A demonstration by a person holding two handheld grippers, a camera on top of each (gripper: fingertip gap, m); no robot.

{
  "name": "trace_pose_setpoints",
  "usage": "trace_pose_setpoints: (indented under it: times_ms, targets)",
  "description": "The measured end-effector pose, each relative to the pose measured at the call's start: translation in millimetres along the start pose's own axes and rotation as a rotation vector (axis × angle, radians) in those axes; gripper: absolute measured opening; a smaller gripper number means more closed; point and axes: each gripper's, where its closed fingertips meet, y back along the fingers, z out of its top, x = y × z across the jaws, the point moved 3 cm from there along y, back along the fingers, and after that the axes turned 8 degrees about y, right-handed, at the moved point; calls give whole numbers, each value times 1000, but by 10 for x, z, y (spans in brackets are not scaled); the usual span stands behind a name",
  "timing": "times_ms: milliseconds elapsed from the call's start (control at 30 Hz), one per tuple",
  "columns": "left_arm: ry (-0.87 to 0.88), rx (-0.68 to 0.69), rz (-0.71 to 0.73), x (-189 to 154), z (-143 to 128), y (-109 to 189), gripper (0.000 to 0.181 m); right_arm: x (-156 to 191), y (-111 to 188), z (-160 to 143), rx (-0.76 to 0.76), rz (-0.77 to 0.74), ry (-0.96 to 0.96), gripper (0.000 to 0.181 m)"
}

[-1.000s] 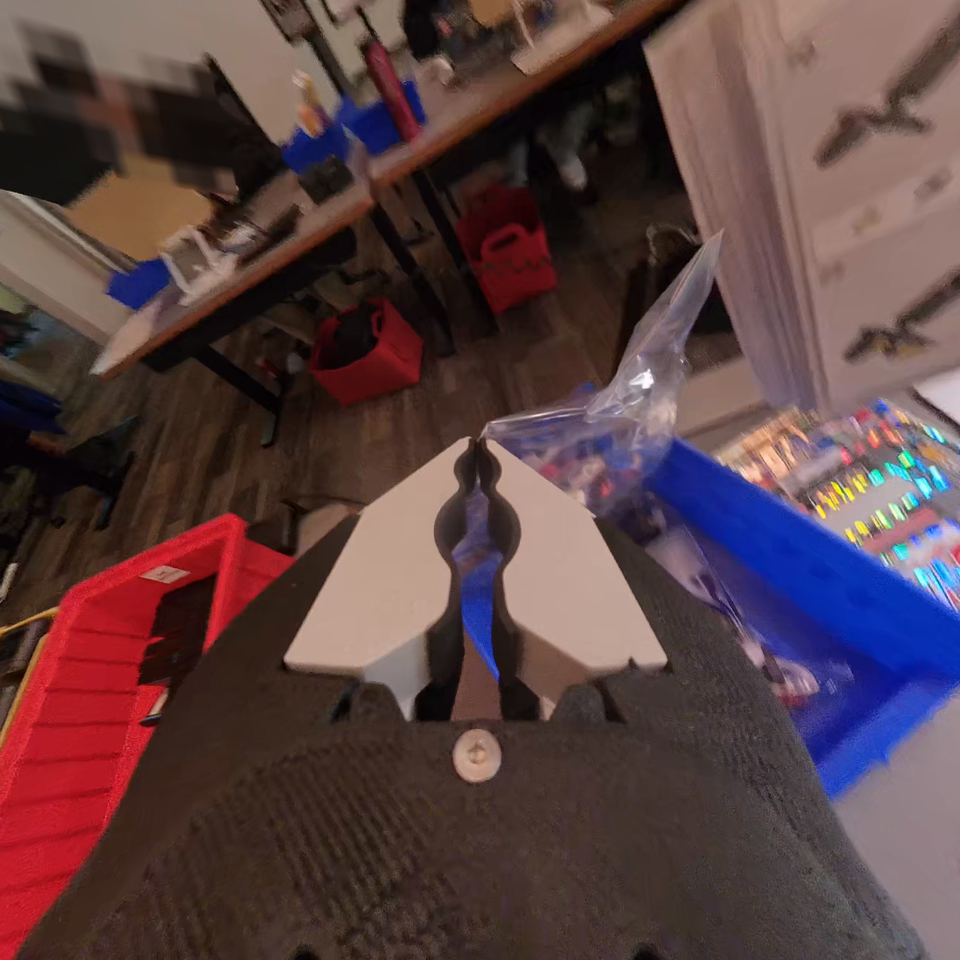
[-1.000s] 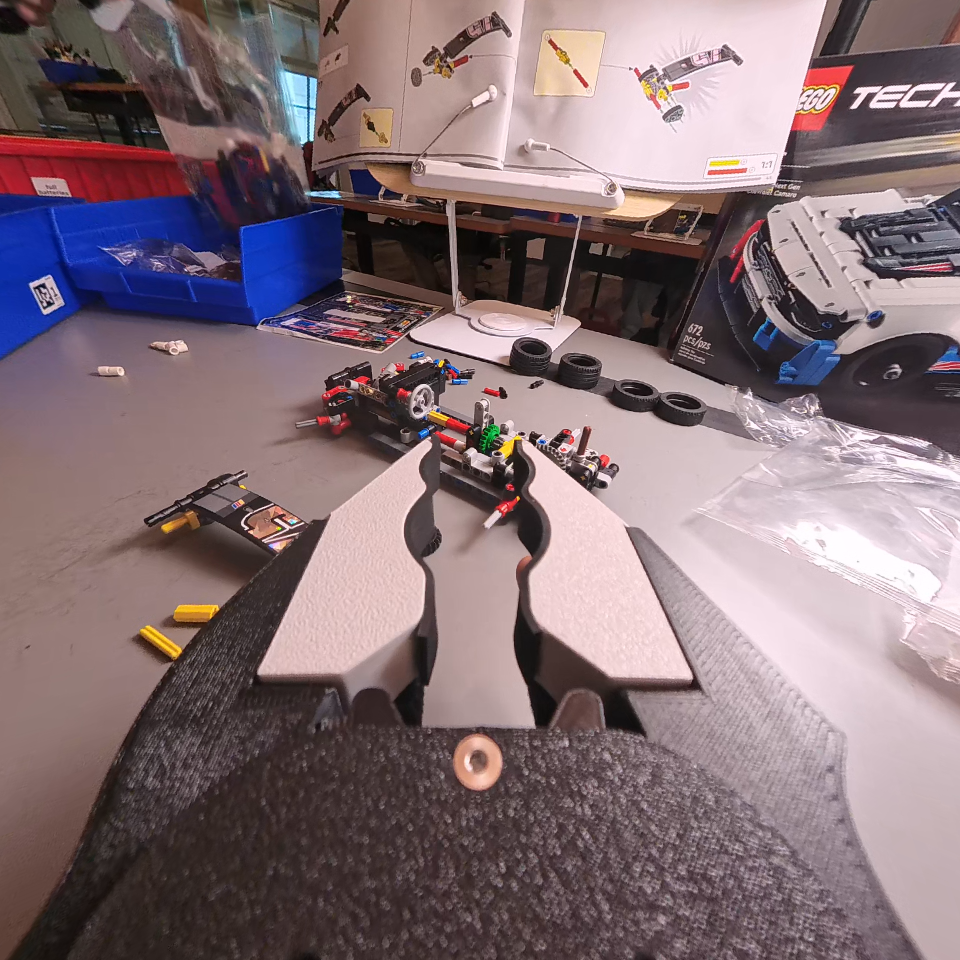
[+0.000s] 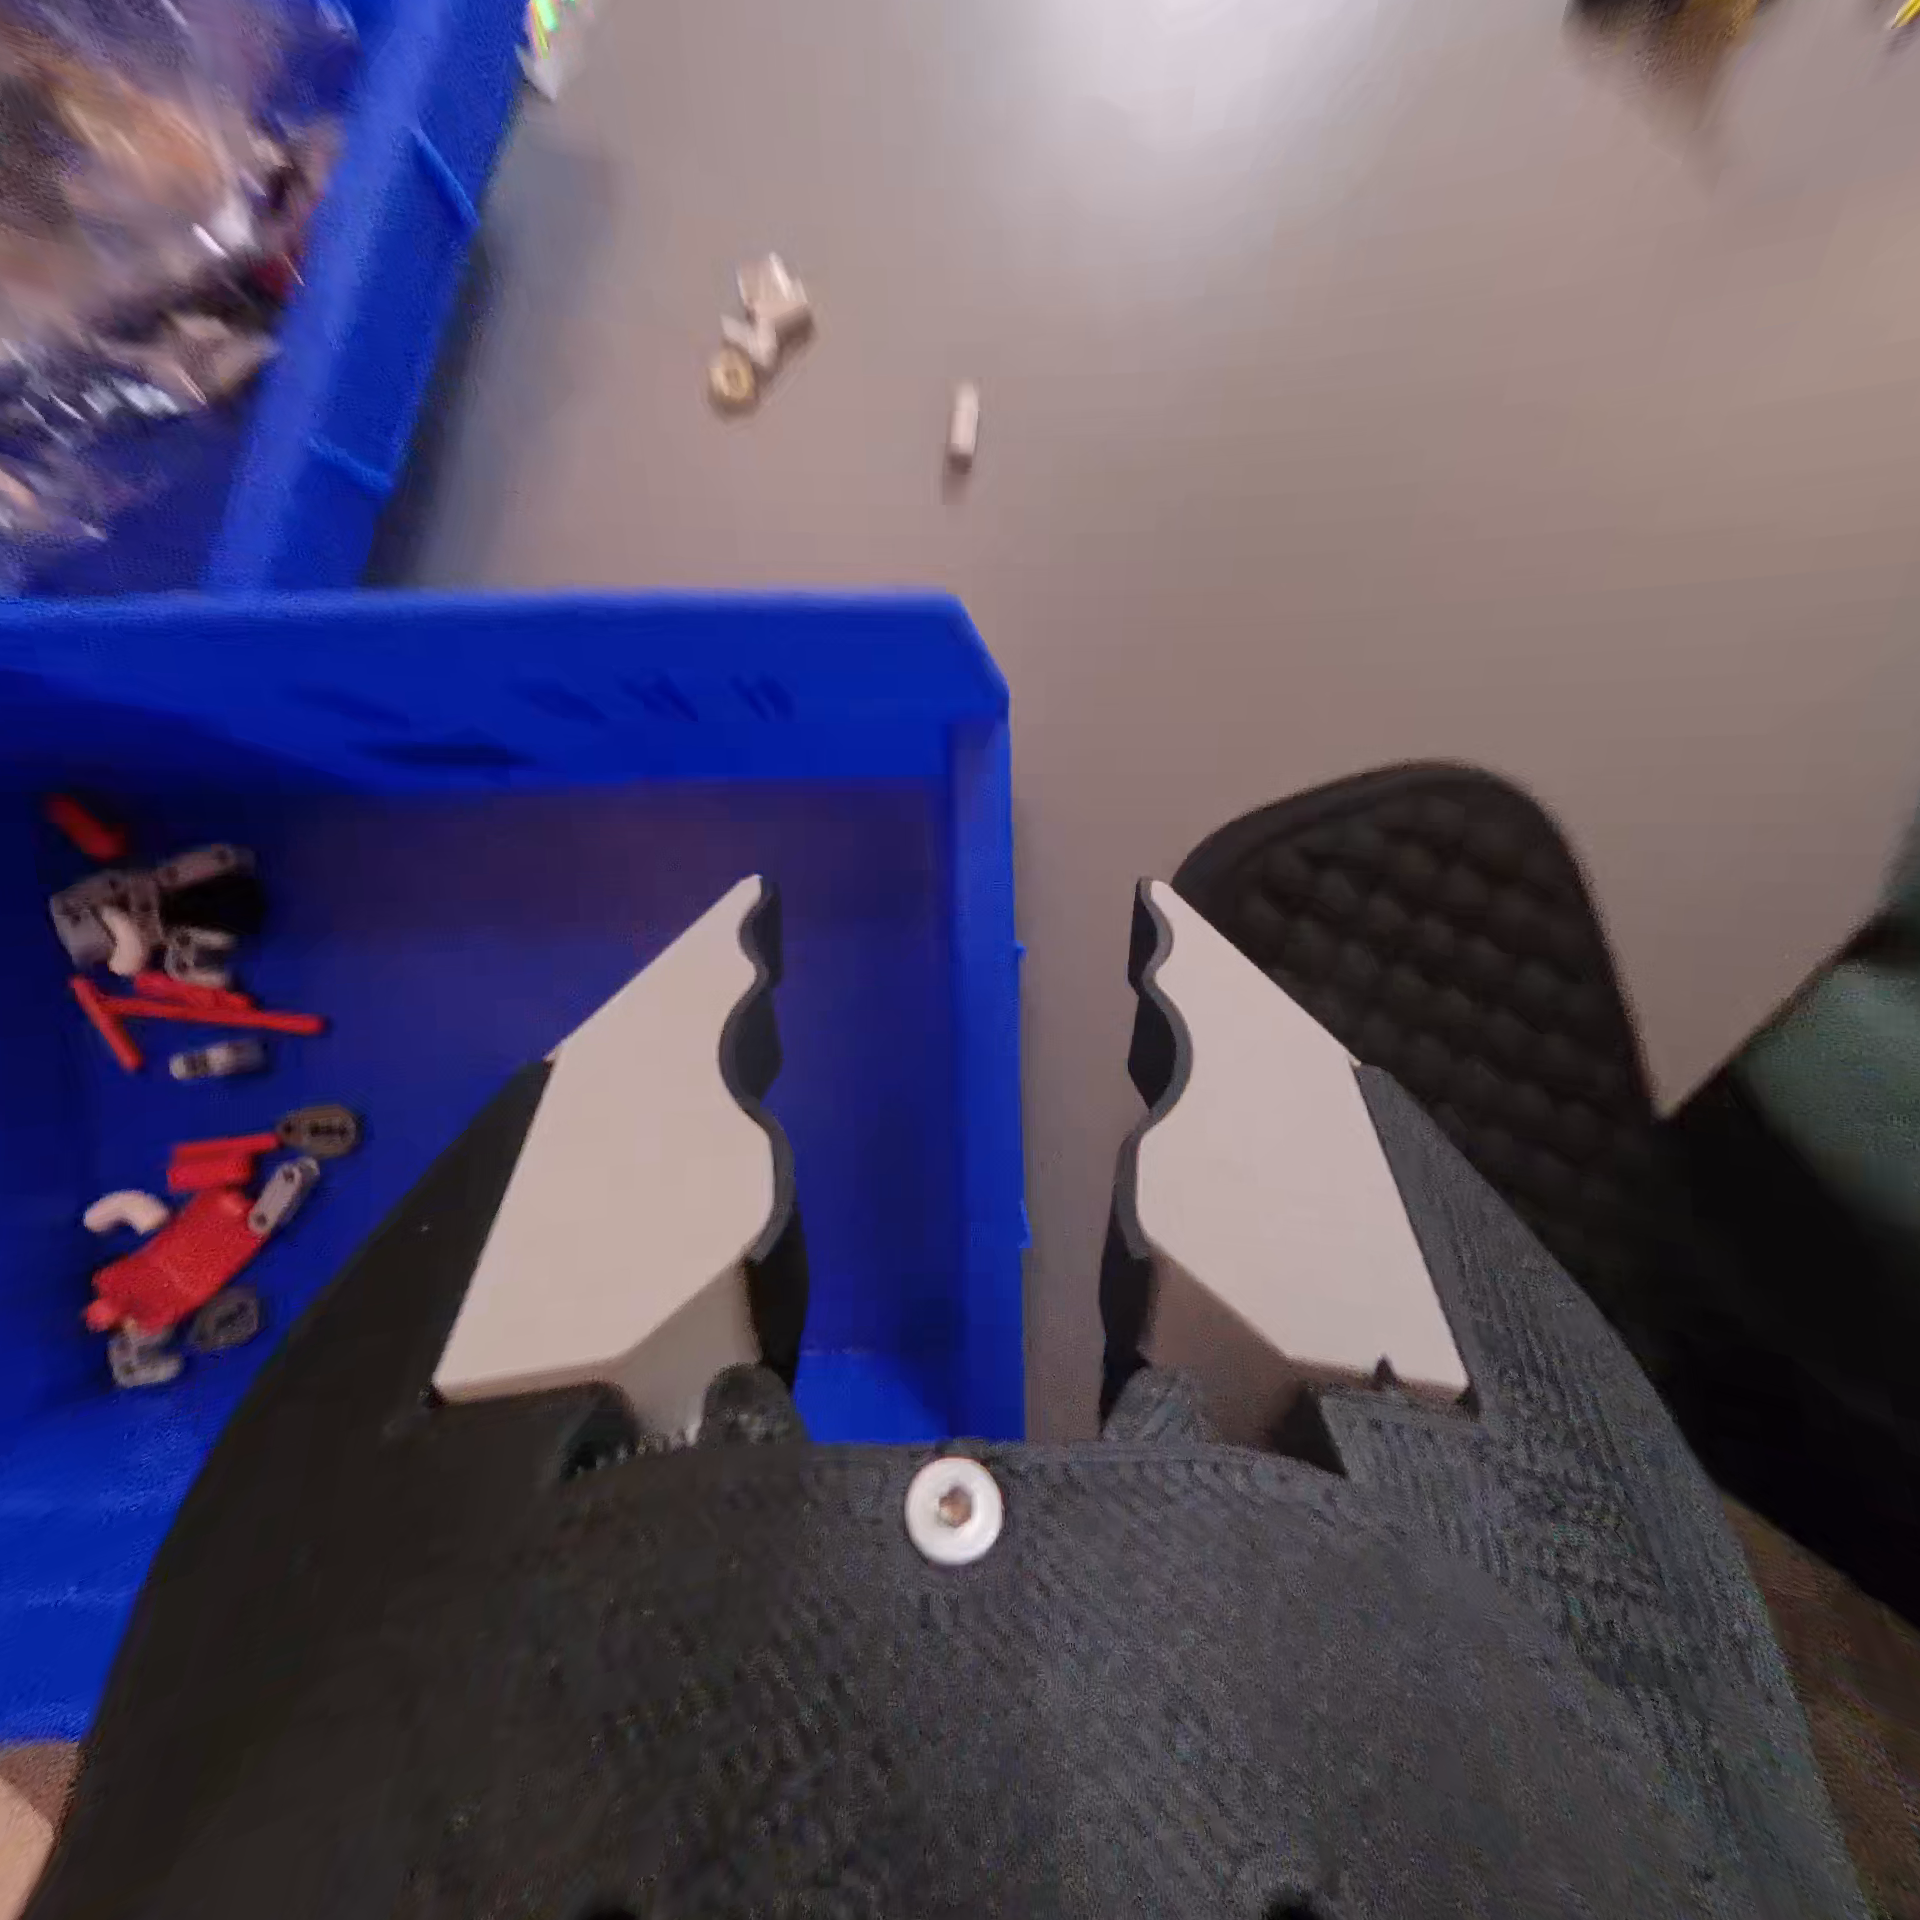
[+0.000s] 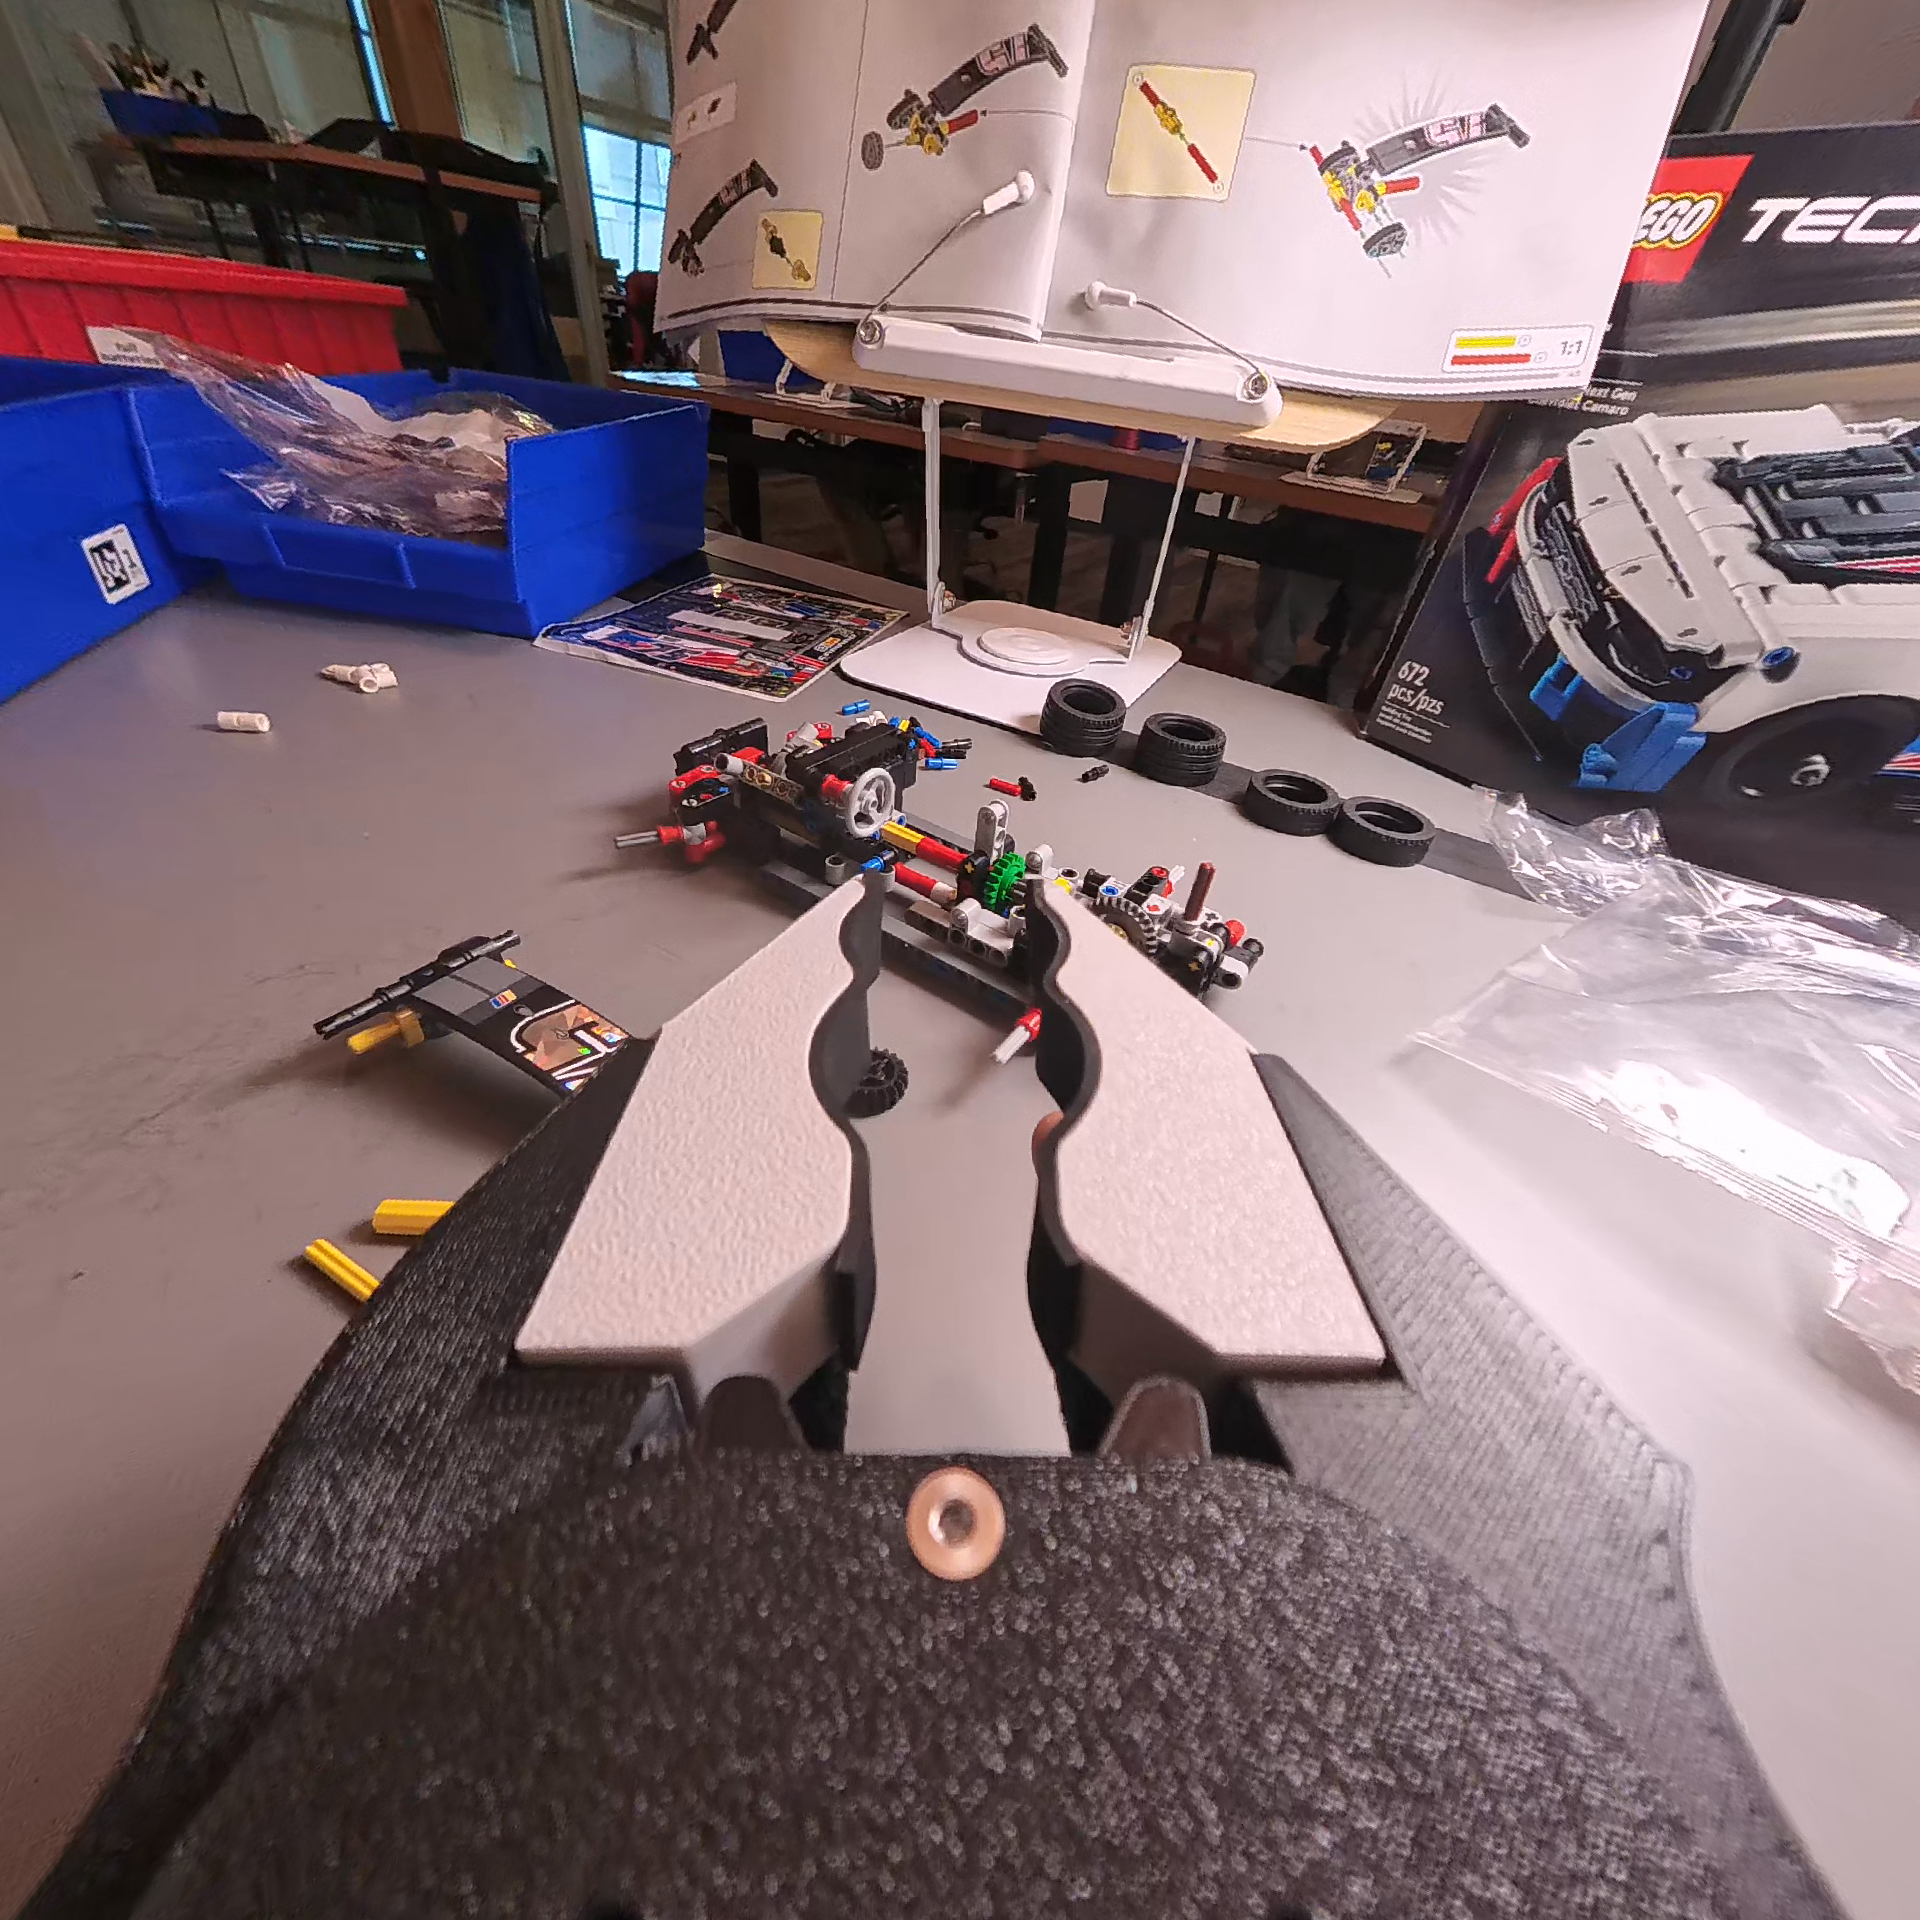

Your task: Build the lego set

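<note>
My left gripper (image 3: 951, 904) is open and empty, pointing down over the right wall of a blue bin (image 3: 977, 790) that holds several loose red, grey and black lego parts (image 3: 177, 1122). My right gripper (image 4: 951, 894) is open and empty, low over the grey table, just short of the partly built lego chassis (image 4: 935, 852). A black panel piece with yellow pins (image 4: 488, 1013) lies left of it. A small black gear (image 4: 878, 1081) and a red-and-white pin (image 4: 1018, 1036) lie between its fingers on the table. The other gripper's black body (image 3: 1455, 977) shows in the left wrist view.
A second blue bin (image 4: 582, 488) holds a clear plastic bag (image 4: 364, 436). Several black tyres (image 4: 1184, 748), a sticker sheet (image 4: 727, 634), the instruction booklet on a stand (image 4: 1039, 208), the set's box (image 4: 1714, 540), clear bags (image 4: 1714, 1029), yellow pins (image 4: 410, 1216) and white pins (image 4: 358, 675) are around.
My left gripper has let go of the clear bag, which now lies in the far blue bin, opened, and swung down over the near bin. My right gripper has not moved.
</note>
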Motion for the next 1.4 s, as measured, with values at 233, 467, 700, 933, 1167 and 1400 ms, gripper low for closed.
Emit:
trace_pose_setpoints:
  times_ms: [233, 467, 700, 933, 1167, 1400]
  targets:
    - [-28, 142, 320, 24, -554, -602, 23, 49, -5, 2, 6, 8, 28, 24]
    - [-101, 17, 465, 65, -487, -631, 25, 64, -14, -3, 14, 7, 42, 23]
    - [-186, -95, 786, 75, -427, -618, 27, 58, -30, -6, 18, -1, 53, 23]
    - [-248, -316, 924, -44, -299, -469, 27, 66, -40, -10, 25, -9, 73, 23]
    - [-412, -372, 1033, -134, -316, -442, 27, 60, -57, -18, 33, -16, 86, 23]
    - [-477, -364, 1036, -159, -338, -476, 27, 52, -56, -16, 29, -21, 84, 23]
